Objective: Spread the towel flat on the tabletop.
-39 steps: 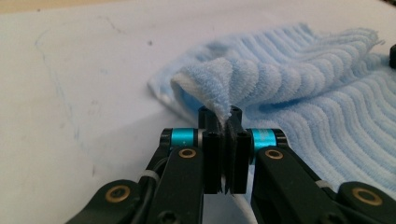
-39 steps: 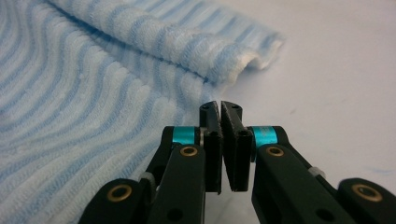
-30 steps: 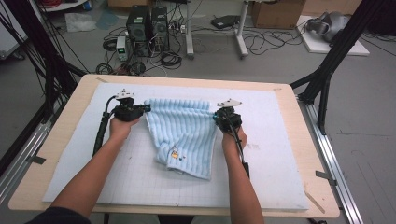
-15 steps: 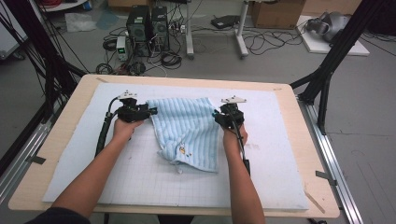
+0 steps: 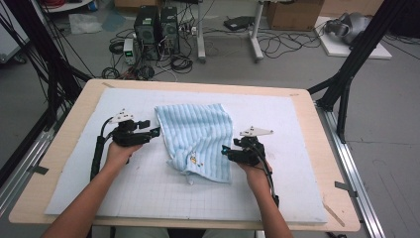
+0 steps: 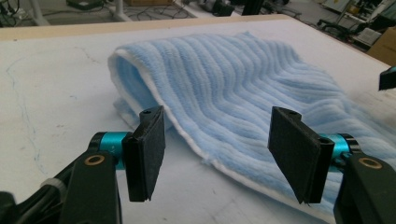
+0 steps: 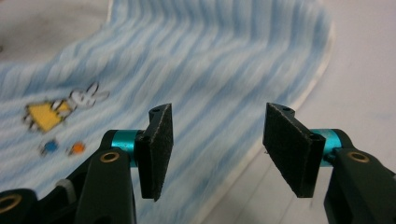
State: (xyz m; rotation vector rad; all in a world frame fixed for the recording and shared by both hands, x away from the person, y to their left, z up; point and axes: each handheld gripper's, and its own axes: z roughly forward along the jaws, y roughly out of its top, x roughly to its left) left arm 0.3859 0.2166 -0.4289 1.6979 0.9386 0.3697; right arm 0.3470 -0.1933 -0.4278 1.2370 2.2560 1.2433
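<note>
A white mat [image 5: 297, 148] covers the wooden table [image 5: 327, 163]; computer towers [image 5: 157, 27] and cables [image 5: 287, 44] behind.

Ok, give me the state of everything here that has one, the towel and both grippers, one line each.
Blue striped towel: folded over, lying flat on the white mat, held by neither gripper.
Left gripper: jaws have just been opening, now apart, nothing between the pads, beside the towel's left edge.
Right gripper: jaws have just been opening, now apart, gripping nothing, at the towel's right edge.
</note>
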